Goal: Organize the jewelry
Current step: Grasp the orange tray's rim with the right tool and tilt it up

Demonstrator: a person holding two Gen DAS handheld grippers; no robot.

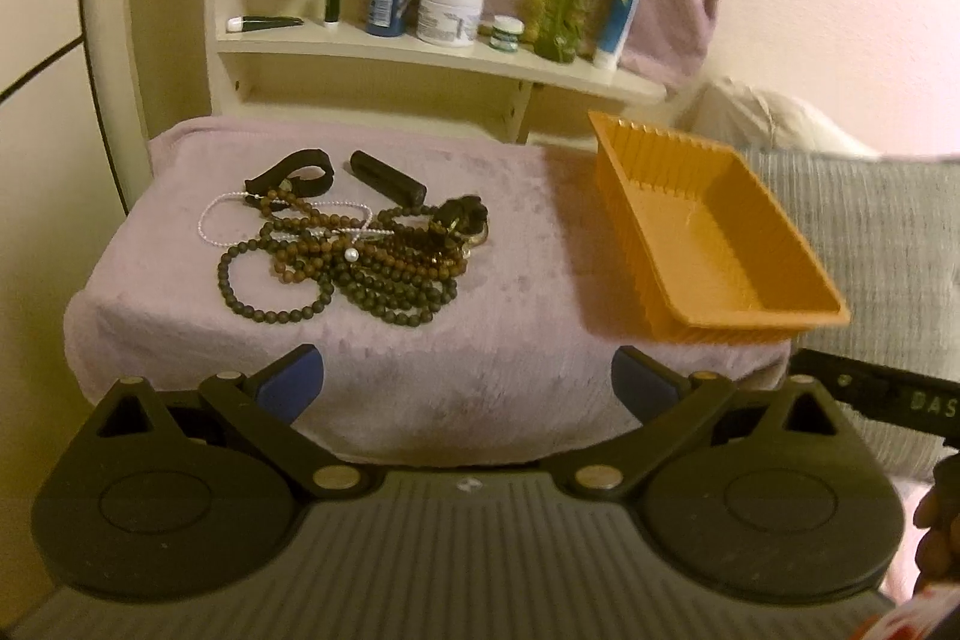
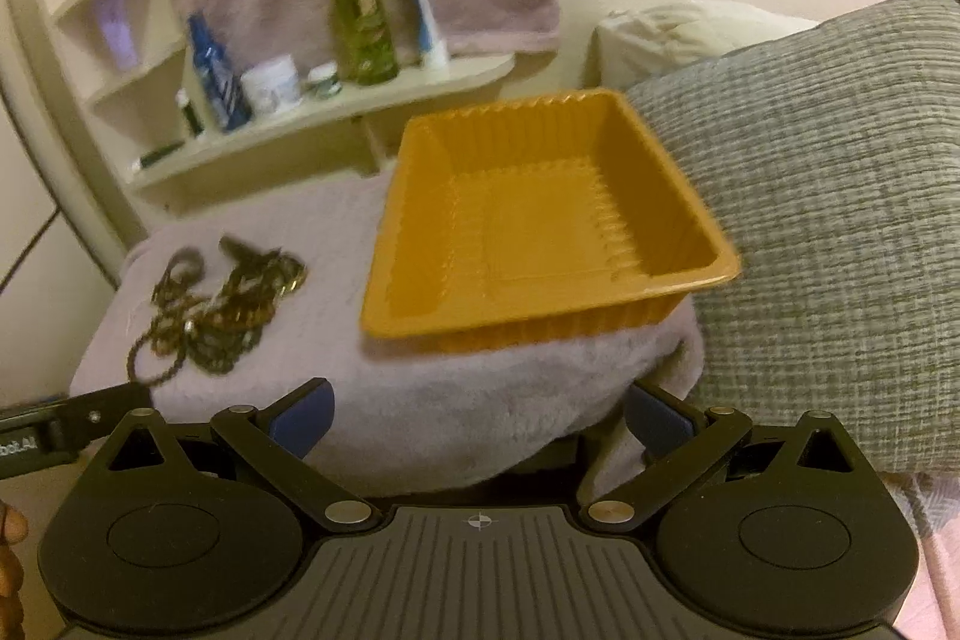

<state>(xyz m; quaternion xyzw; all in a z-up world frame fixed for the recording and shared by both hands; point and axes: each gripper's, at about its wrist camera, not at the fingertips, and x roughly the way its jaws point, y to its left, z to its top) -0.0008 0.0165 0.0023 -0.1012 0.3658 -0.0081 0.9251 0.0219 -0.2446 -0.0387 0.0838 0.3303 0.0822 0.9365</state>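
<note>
Oddly, the right-wrist view blurs the bead necklaces point(image 2: 210, 316); both the left tool point(image 1: 467, 388) and right tool point(image 2: 478, 421) gape wide, empty, near the orange tray point(image 2: 540, 214).

Each tool is made of black plastic. On the left gripper point(image 1: 467, 381), two big round black discs are seen, with a grey ribbed plate between them. Thin black bars are joined to the discs by shiny round silver pins. Blue pads are fitted on the fingers point(image 1: 288, 381). The right gripper point(image 2: 478, 411) is built the same way, and a small cross mark is printed on its ribbed plate.
</note>
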